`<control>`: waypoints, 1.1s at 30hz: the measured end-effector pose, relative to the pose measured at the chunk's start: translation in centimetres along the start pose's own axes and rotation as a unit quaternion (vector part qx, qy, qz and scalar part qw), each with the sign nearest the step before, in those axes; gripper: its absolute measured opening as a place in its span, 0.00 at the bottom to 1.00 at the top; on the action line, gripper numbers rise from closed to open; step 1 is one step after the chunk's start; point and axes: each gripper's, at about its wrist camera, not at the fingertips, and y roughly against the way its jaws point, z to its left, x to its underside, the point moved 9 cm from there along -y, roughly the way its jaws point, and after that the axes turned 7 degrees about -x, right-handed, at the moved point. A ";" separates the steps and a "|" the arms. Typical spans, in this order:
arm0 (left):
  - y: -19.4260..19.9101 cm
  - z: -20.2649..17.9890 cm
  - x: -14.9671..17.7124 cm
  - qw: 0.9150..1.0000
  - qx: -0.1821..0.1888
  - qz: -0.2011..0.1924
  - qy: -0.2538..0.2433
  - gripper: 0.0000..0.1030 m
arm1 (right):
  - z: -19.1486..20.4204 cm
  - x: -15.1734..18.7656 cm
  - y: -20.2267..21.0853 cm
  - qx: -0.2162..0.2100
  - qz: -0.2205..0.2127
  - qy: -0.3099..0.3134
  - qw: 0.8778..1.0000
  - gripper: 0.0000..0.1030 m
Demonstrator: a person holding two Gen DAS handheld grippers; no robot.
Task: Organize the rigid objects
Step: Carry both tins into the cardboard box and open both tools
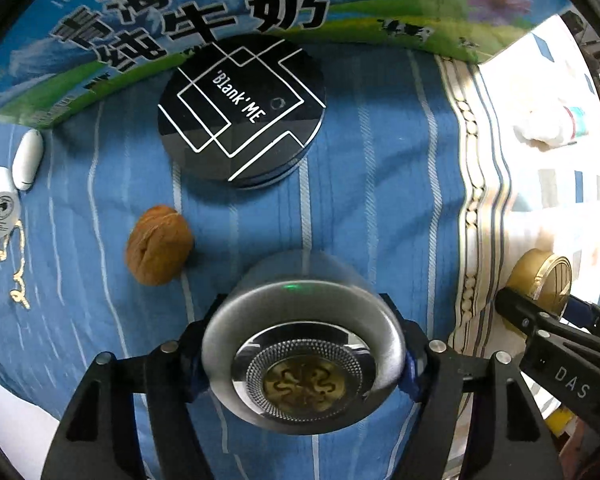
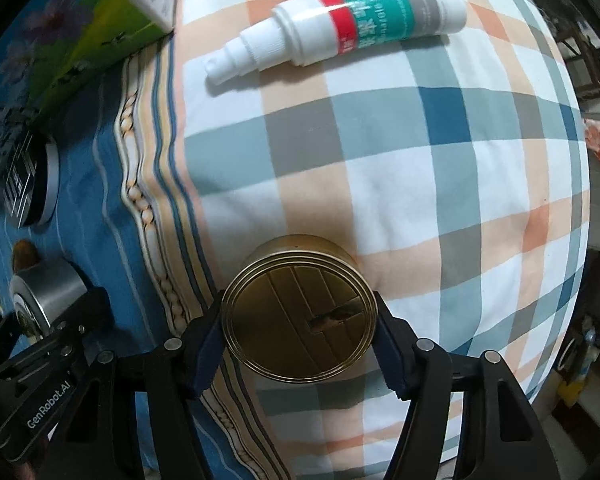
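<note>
The left gripper clamps a silver cylinder with a patterned gold centre in its top, standing on the blue striped cloth just beside a walnut and near the black round tin marked Blank ME. The right gripper holds a gold round tin with a ridged lid, on the checked cloth beyond the black tin. A spray bottle lies farther off, and a milk carton stands behind the black tin.
</note>
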 end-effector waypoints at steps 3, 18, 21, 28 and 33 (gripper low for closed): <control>2.2 -1.3 1.2 1.000 0.006 -0.011 0.007 0.67 | 1.6 0.4 0.5 -0.010 0.001 0.012 1.000 0.65; 21.1 0.1 3.5 0.988 0.032 -0.144 0.040 0.67 | 6.5 1.0 16.4 -0.055 -0.088 0.115 0.988 0.65; 24.8 1.9 1.1 0.984 0.040 -0.172 0.035 0.67 | 7.2 -1.7 19.0 -0.062 -0.106 0.127 0.984 0.65; 27.7 5.8 -6.6 0.976 0.055 -0.209 0.016 0.67 | 11.8 -6.5 21.5 -0.086 -0.139 0.123 0.979 0.65; 25.7 8.2 -12.4 0.975 0.065 -0.211 0.012 0.67 | 14.6 -10.7 22.5 -0.090 -0.155 0.119 0.977 0.65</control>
